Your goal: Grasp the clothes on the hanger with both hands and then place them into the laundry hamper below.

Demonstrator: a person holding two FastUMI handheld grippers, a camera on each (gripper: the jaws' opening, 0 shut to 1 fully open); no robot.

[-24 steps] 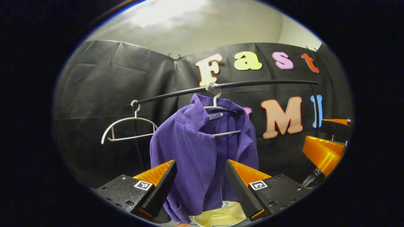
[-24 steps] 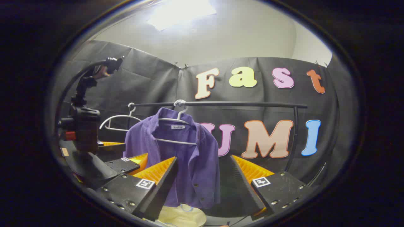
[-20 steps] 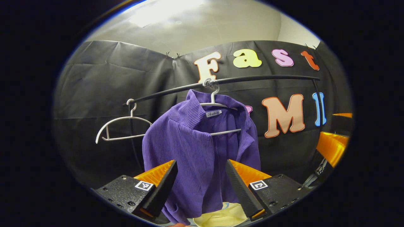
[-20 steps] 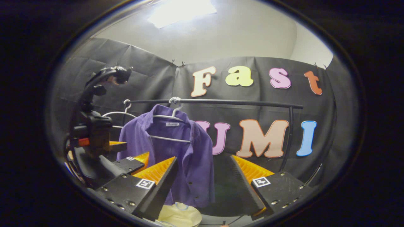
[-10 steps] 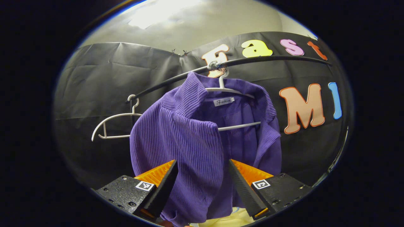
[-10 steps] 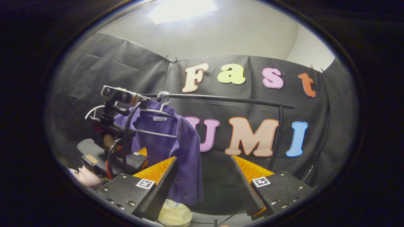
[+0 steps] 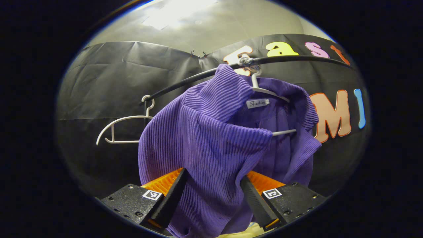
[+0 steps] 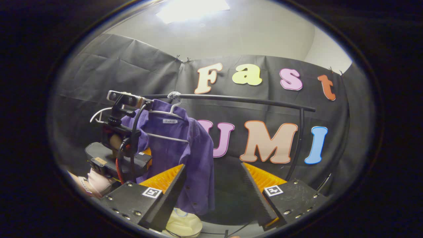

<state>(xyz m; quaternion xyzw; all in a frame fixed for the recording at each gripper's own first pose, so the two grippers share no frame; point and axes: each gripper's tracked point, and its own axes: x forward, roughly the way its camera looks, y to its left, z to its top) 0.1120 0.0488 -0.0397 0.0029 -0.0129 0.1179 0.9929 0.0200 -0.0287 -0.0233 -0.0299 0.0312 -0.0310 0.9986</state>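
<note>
A purple ribbed shirt (image 7: 211, 138) hangs on a white hanger (image 7: 264, 91) from a black rail (image 7: 297, 59). In the left gripper view my left gripper (image 7: 211, 195) is open, and the shirt's shoulder and sleeve fall between its fingers. In the right gripper view the shirt (image 8: 195, 155) hangs left of centre. My right gripper (image 8: 213, 195) stands open some way back from it, the shirt's hem just past its left finger. The left gripper's body (image 8: 115, 158) sits against the shirt's left side. A pale yellow hamper (image 8: 183, 224) shows below the shirt.
An empty white hanger (image 7: 122, 129) hangs on the rail to the left of the shirt. The rail's upright post (image 8: 297, 138) stands at the right. A hand in a pale sleeve (image 8: 96, 181) holds the left gripper.
My left gripper has moved forward until the shirt's shoulder lies between its open fingers. My right gripper has drifted a little; the left gripper now stands against the shirt in its view.
</note>
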